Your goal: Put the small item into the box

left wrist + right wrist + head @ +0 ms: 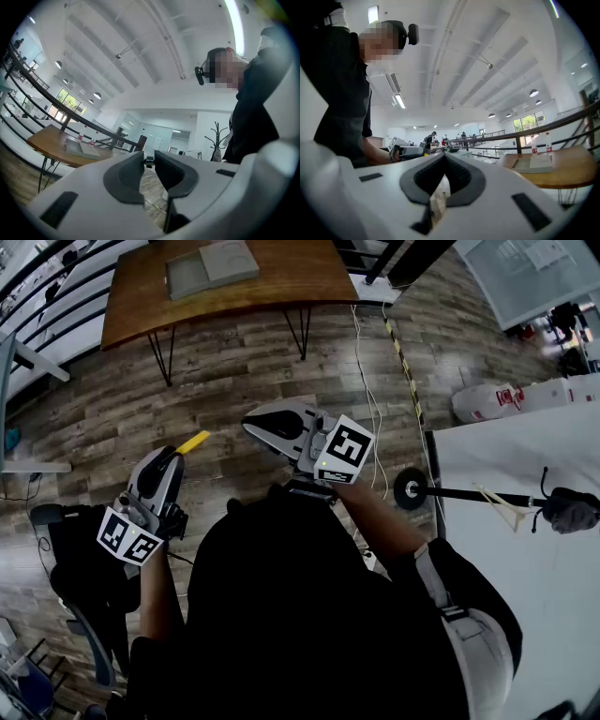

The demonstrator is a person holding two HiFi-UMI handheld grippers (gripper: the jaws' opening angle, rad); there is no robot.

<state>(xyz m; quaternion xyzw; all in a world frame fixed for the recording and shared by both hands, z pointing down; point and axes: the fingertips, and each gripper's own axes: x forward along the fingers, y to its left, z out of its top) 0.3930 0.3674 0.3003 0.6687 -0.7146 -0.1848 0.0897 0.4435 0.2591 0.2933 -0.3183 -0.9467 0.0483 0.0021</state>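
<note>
The left hand-held gripper (148,154) is showing a narrow, empty gap; the right hand-held gripper (443,156) is pinching tip to tip, empty. The flat grey box (211,266) is lying well ahead of both. No small item is showing in any view, so I judge they are risking an empty-handed trip to the box.

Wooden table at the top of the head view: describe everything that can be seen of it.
The wooden table has a brown, wood-grained top on thin black metal legs that meet in V shapes. It stands level on the plank floor, ahead of the person. A flat grey box lies on its top. The table's far edge is cut off by the picture. Nothing else is seen touching it.
</note>
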